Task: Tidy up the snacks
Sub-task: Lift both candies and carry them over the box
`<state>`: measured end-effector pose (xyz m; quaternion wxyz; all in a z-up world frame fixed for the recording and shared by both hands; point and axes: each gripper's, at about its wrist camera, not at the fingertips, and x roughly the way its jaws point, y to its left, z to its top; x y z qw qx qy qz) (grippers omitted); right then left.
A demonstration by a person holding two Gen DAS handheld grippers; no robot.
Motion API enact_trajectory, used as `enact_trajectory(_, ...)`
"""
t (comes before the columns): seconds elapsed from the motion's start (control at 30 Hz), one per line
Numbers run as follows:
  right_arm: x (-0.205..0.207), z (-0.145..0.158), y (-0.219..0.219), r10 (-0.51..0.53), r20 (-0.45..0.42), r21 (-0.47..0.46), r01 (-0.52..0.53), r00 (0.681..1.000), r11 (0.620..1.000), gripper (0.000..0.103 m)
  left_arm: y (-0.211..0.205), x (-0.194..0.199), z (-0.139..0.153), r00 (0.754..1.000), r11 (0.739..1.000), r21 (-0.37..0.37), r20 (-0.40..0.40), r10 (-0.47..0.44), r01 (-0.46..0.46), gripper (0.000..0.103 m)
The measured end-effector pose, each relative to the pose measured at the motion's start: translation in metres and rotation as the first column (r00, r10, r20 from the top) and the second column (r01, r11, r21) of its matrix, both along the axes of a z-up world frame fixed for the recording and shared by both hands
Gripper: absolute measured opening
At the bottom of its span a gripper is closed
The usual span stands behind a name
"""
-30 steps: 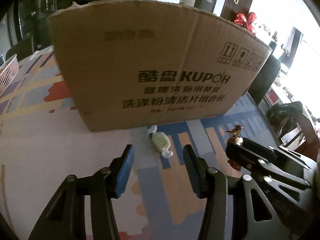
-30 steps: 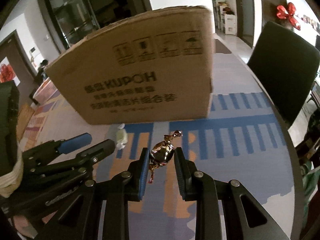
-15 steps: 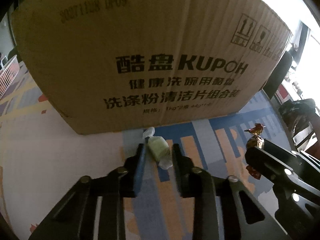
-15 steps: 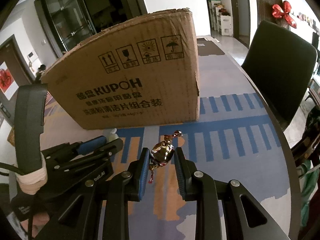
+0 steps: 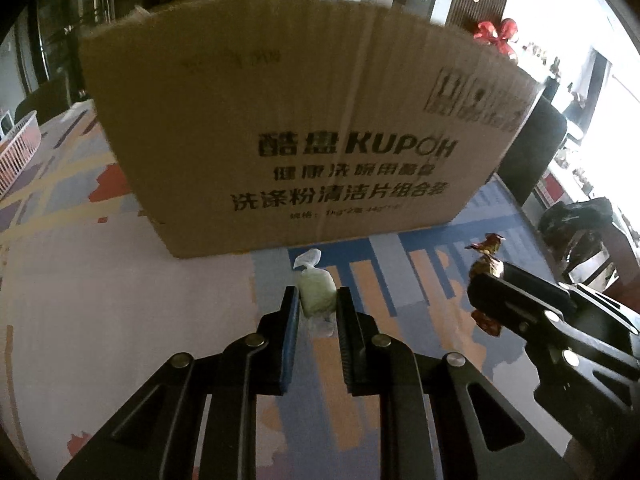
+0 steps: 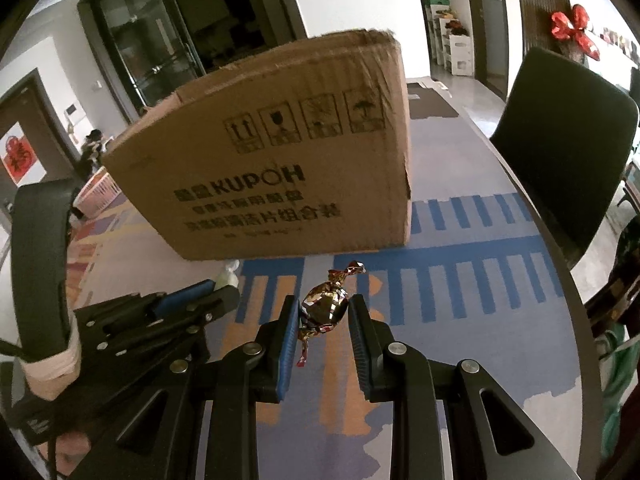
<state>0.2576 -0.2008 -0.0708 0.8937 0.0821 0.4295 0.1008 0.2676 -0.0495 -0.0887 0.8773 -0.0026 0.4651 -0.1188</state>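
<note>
A large brown cardboard box (image 5: 304, 120) stands on the table (image 5: 80, 300), whose top carries a pattern of blue, orange, red and lilac blocks and stripes; the box face reads "KUPOH" above lines of Chinese print, with four handling symbols near its upper right corner. A dark chair (image 6: 568, 136) stands at the table's far right edge, and a white slatted basket (image 5: 18, 148) sits at the far left. In front of the box, the left gripper (image 5: 316, 304) has its two black fingers, lined with blue pads, drawn in close on a pale green candy (image 5: 316, 294) in a clear wrapper; the sweet's body sits between the fingertips, its twisted white end pointing toward the box and its other twist trailing back between the fingers. Whether it is lifted off the table cannot be told. Beside it, to its right, the right gripper (image 6: 324, 310) pinches a gold foil candy (image 6: 324, 308), round and crinkled with reddish glints, held at its middle between the fingertips. One twisted tail rises toward the box and the other hangs down below the fingers. This candy is held clear above the striped tabletop, a little short of the box's lower right corner.
</note>
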Motion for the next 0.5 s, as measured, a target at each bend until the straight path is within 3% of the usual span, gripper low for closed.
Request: enact_trajectory(0.5, -0.025, 0.049, 0.005, 0.019, 0.107, 0.0, -0.019, 0.994, 1.0, 0.027, 0.027, -0.043, 0.067, 0.988, 0.998, -0.062, 0.153, 0.015, -0.005, 0.019)
